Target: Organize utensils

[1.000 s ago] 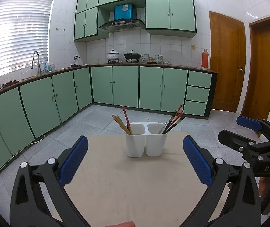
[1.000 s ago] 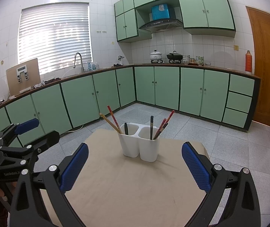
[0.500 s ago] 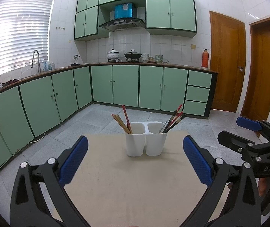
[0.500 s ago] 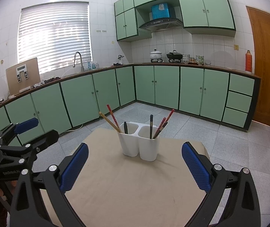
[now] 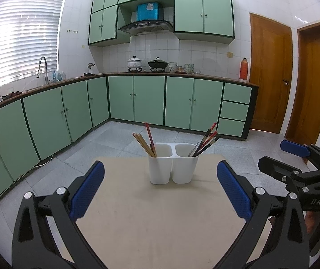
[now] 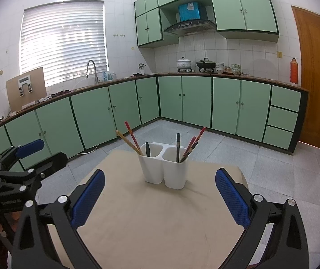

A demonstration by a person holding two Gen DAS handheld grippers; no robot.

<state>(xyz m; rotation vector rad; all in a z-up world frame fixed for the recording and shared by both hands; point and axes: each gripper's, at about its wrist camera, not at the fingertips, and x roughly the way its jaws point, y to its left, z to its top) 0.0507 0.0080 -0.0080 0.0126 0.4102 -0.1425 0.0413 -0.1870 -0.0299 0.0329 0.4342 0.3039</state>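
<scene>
A white holder [image 5: 171, 165] with two cups stands on a tan table [image 5: 160, 219], near the far edge. It stands upright, in the middle of both views.

The left cup has light wooden chopsticks [image 5: 142, 144] and one red stick [image 5: 149, 135]. They lean to the left. From the right view a short black stick [image 6: 147, 149] also shows in that cup.

The right cup has red and black sticks [image 5: 207, 140] that lean to the right. From the right view one black stick [image 6: 178, 144] stands almost straight up in it.

The left gripper [image 5: 160, 189] is above the near part of the table. Its jaws are spread wide and hold nothing. The holder is far in front of it, between its blue pads [image 5: 88, 190].

The right gripper [image 6: 159, 192] is just to the right of the left one. Its jaws are spread wide too, with nothing between them. It does not touch the holder
</scene>
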